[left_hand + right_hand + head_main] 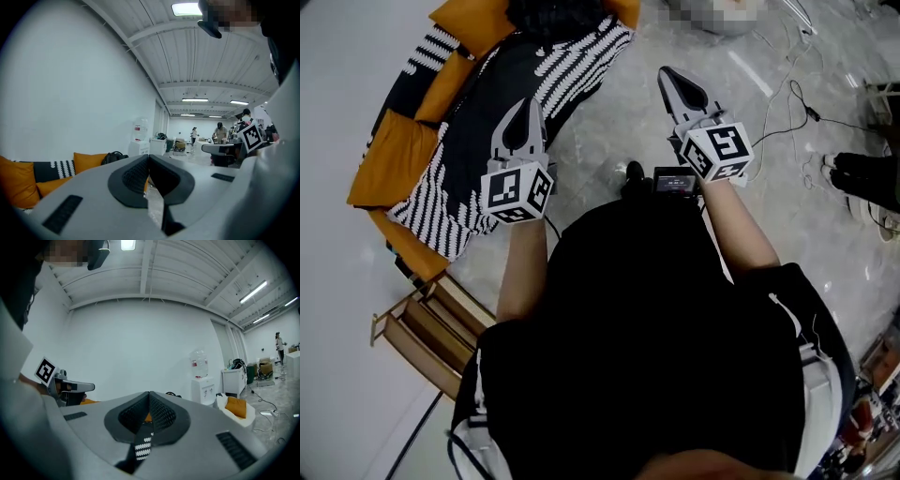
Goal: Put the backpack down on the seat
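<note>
- The sofa [394,159] runs along the white wall [337,84] at the far left. It has orange cushions [18,187] and a black-and-white striped throw [441,211] over the seat. A low wooden rack [427,333] stands on the floor just beside its near end.
- The left hand-held gripper [527,111] hangs above the striped throw with its jaws pressed together and nothing between them.
- The backpack [114,157] sits on the sofa seat at the far end, next to an orange cushion and well apart from both grippers. Judging from this, it is down where the task wants it.
- It is black and slumped, so it is probably soft fabric that sags and swings when lifted. It is likely light to moderate in weight, not fragile and not slippery.
- The best hold would be a top loop or a shoulder strap, but neither can be made out from here.
- The right hand-held gripper [670,82] is over bare floor, its jaws likewise closed on nothing.
- The seat looks padded and yielding, so a bag set on it should settle rather than slide.
- The floor [619,122] is glossy grey stone with loose cables [792,94] trailing across it on the right, which look like a trip risk.
- The room is a long, bright hall. A water dispenser [202,376] stands against the wall, and people [219,131] are working far off.
</note>
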`<state>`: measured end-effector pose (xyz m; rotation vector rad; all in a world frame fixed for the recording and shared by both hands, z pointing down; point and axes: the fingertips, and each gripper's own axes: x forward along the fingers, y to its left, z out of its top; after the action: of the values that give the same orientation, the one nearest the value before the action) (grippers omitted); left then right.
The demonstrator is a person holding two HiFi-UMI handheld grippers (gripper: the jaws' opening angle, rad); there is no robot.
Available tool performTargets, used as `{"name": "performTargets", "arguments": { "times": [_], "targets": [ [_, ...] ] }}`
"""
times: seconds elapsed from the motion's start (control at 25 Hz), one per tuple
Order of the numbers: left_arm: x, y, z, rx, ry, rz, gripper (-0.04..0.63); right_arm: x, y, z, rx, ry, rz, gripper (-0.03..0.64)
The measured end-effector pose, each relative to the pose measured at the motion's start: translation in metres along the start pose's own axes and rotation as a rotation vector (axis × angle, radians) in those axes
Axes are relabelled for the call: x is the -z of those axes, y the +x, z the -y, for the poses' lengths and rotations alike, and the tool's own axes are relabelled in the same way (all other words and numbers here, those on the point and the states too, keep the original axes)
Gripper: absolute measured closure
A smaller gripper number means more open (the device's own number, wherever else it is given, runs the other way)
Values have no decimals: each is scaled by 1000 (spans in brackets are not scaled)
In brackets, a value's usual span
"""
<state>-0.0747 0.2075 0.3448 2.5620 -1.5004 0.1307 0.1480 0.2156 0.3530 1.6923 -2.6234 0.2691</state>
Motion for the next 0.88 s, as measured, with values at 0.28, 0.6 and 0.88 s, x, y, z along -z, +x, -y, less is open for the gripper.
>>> {"name": "performTargets", "arguments": {
  "times": [0.28, 0.6, 0.88],
  "targets": [
    [29, -82, 6, 38, -38, -28, 580, 26, -51, -73, 8, 2, -48, 585],
    [65, -157, -19, -7, -147, -57, 578, 44, -86, -145, -28, -34, -59, 586],
    [73, -177, -8, -6, -206, -64, 580, 45, -97, -138, -48, -25, -77, 585]
  ]
}}
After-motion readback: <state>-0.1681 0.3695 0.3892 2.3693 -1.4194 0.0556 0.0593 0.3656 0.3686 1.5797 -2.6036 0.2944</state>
